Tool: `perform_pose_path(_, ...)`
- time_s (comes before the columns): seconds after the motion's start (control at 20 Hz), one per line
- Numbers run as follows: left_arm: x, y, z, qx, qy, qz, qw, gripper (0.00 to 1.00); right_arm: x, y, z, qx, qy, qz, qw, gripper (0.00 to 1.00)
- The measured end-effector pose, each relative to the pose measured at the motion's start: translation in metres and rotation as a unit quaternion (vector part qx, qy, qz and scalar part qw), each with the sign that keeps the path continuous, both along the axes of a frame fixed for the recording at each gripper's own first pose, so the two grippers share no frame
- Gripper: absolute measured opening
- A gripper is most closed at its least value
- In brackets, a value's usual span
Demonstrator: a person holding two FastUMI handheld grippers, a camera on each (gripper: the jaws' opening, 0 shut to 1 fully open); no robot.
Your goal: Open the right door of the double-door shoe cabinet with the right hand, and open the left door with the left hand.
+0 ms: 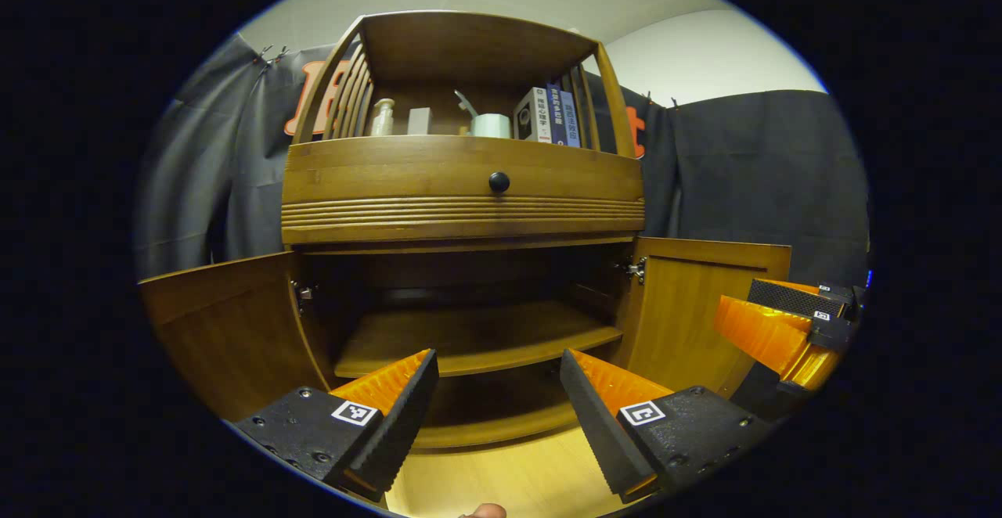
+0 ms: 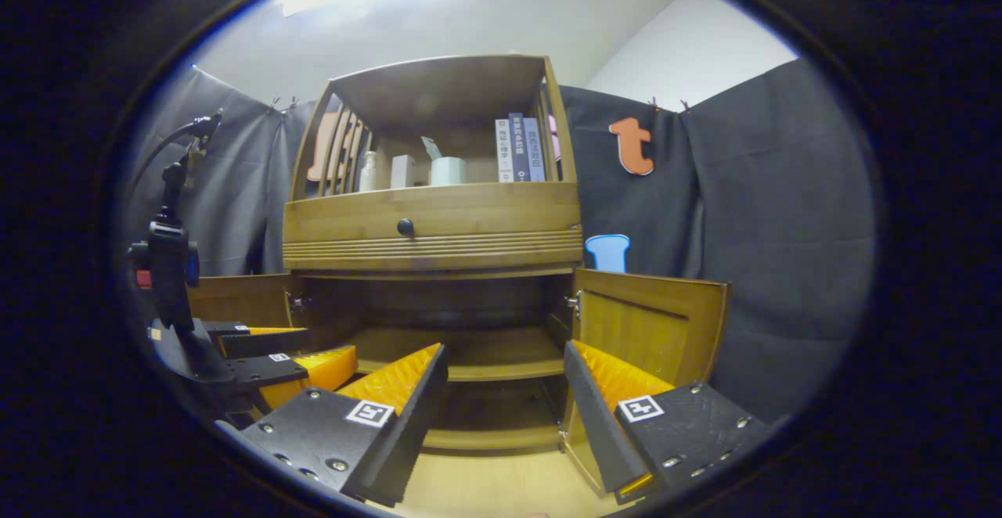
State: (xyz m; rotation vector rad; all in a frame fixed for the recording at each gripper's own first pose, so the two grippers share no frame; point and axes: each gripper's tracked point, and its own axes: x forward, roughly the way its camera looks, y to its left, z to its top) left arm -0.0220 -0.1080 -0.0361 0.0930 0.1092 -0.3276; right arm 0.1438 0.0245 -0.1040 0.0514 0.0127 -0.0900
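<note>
At six o'clock in each view, the left gripper [image 1: 496, 401] and right gripper [image 2: 505, 397] hang with fingers spread, holding nothing, before the shoe cabinet [image 1: 462, 189]. Its left door [image 1: 227, 330] at nine o'clock and right door [image 2: 650, 322] at three o'clock both stand swung wide, so the opening looks done; what remains is probably just backing away.

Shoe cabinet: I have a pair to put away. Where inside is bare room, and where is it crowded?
With both doors swung open, the inner shelf is bare from the left door to the right door, and so is the space beneath it. The top shelf is crowded: bottle, box, cup and books.
</note>
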Motion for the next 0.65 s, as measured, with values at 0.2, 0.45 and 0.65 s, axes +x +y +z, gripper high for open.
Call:
perform_pose_path(0.2, -0.005, -0.023, 0.0, 0.002, -0.004, -0.051, 0.999, 0.96, -0.009, -0.014, 0.001, -0.001, -0.002, -0.044, 0.999, 0.85)
perform_pose_path(0.45, -0.02, -0.058, 0.0, -0.008, -0.002, -0.111, 0.994, 0.94, -0.019, -0.031, 0.005, -0.009, -0.008, -0.087, 0.996, 0.85)
perform_pose_path(0.65, -0.039, -0.091, 0.007, -0.016, -0.004, -0.151, 0.988, 0.96, -0.025, -0.044, 0.007, -0.011, -0.016, -0.11, 0.994, 0.85)
